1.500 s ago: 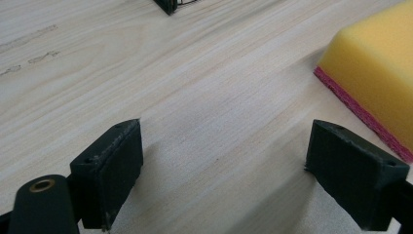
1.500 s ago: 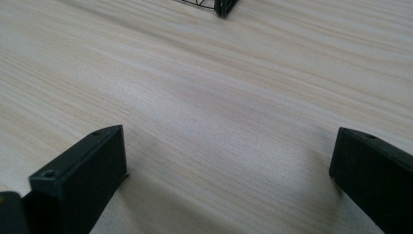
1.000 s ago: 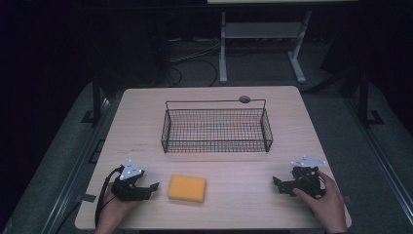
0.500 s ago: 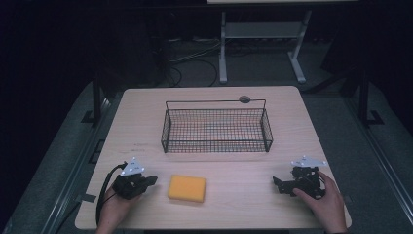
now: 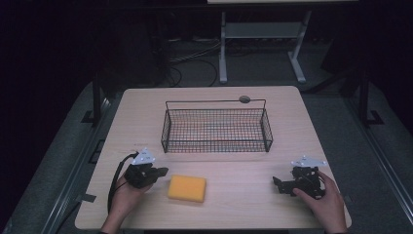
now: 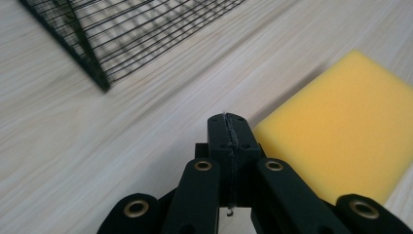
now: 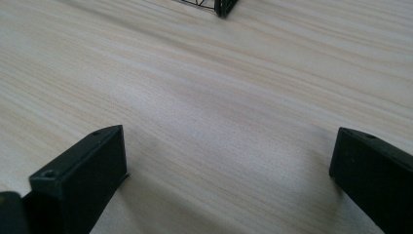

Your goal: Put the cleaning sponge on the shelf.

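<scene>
Yellow sponge (image 5: pixel 187 188) flat on table, black wire basket (image 5: pixel 216 128) behind, apparently empty

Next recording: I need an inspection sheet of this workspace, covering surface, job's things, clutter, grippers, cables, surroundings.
Surface: light wooden table, bare around the items.
Job's things: yellow sponge lying flat near the front edge; black wire basket mid-table, nothing seen inside.
Clutter: small dark round thing behind the basket, too small to tell.
Grippers: left gripper jaws closed, beside the sponge; right gripper jaws wide apart over bare wood.
Cables: black cable trailing from the left gripper; floor cables beyond the table.
Surroundings: dark room, white stand behind.
</scene>
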`<state>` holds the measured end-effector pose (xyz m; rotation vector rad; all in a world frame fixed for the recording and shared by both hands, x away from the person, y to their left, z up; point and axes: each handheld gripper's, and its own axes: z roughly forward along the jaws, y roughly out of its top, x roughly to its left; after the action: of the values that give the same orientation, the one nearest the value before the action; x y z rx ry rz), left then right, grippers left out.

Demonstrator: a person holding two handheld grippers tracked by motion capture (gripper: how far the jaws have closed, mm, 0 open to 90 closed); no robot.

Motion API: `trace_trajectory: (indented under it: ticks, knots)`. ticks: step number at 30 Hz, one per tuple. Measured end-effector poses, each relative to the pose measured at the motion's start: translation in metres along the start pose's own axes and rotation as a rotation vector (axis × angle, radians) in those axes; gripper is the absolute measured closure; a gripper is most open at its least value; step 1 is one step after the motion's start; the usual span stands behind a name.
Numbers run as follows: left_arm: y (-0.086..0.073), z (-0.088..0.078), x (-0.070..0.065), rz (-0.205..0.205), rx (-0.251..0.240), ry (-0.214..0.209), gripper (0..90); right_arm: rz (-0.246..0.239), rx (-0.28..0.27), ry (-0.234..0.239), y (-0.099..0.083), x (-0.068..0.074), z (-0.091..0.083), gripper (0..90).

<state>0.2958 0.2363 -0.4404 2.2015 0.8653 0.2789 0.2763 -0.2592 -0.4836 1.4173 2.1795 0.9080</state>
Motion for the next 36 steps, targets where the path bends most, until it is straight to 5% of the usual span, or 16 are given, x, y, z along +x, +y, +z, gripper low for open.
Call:
trace_trajectory:
  ticks: [15,36]
  knots:
    - [0.016,0.017,-0.006,0.027,0.010,-0.038,89.6,0.000,0.000,0.000,0.000,0.000,0.000,0.0]
    - [-0.004,-0.006,-0.017,0.001,0.039,-0.046,89.6,0.000,0.000,0.000,0.000,0.000,0.000,0.0]
